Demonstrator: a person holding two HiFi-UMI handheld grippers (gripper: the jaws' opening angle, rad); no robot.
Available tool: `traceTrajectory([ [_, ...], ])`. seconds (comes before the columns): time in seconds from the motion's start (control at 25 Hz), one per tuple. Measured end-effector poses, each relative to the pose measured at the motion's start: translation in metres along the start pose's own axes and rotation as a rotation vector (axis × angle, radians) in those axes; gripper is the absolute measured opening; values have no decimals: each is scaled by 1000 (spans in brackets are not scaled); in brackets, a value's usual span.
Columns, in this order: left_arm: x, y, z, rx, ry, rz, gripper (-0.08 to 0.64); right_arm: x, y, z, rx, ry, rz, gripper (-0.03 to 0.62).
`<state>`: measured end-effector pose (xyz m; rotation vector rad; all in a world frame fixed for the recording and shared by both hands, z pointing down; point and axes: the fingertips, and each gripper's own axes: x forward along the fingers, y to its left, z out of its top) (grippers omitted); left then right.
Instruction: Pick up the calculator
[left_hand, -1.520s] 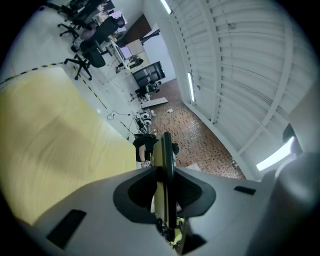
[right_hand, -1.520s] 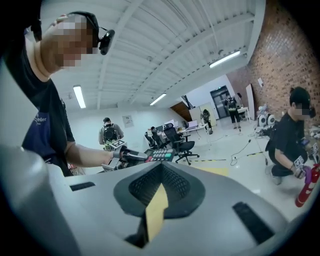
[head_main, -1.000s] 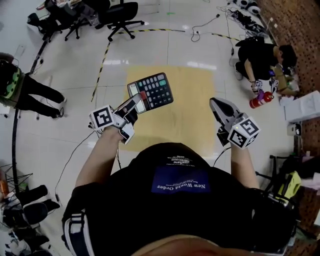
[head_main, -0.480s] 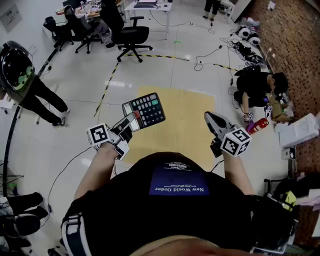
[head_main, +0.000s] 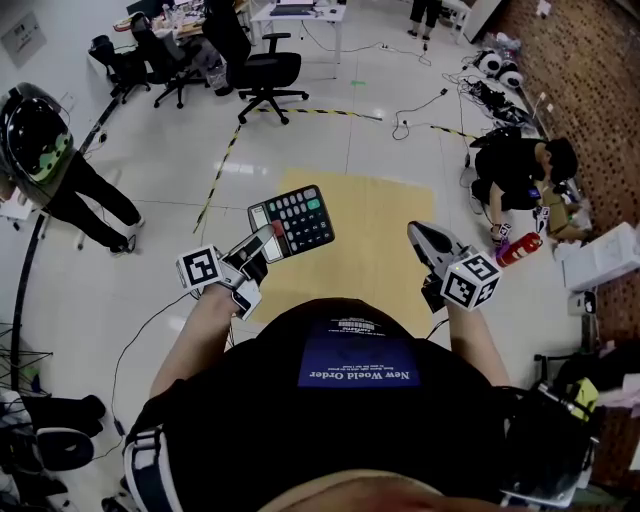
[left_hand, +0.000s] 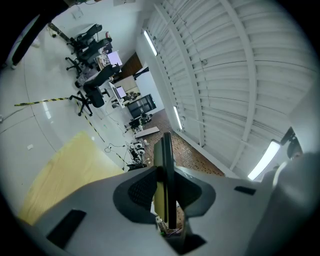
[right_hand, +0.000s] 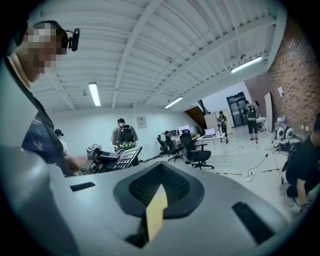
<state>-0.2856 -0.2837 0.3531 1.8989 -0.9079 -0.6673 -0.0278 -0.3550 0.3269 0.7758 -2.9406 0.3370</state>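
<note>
Calculator first: it is up in the air, well clear of the floor, pinched in the left tongs by the end nearest the holder. Its keys face upward and most of its body juts out past the tong tips. Along the left tongs' own line it shows as a thin dark slab standing edge-on between the two pads, both pressing on its flat faces. That grip makes sense for something so flat: the broad faces give the pads plenty to bite on. The tongs point about level, which I'd say keeps the overhanging weight from twisting the slab out of the pinch.

To the right of the calculator and well apart from it, the right tongs point forward at much the same height. They are pressed together with nothing between them. They look to be held aside as a spare, out of the loaded hand's way.

Far below both tongs lies a yellow mat on the floor. With the calculator lifted and gripped, the pickup itself looks done to me.
</note>
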Motion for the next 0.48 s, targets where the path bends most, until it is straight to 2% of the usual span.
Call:
traceTrajectory([
  [0.48,7,2,0,-7,15,-14,84,-2,0,1,-16,2,-11,-17],
])
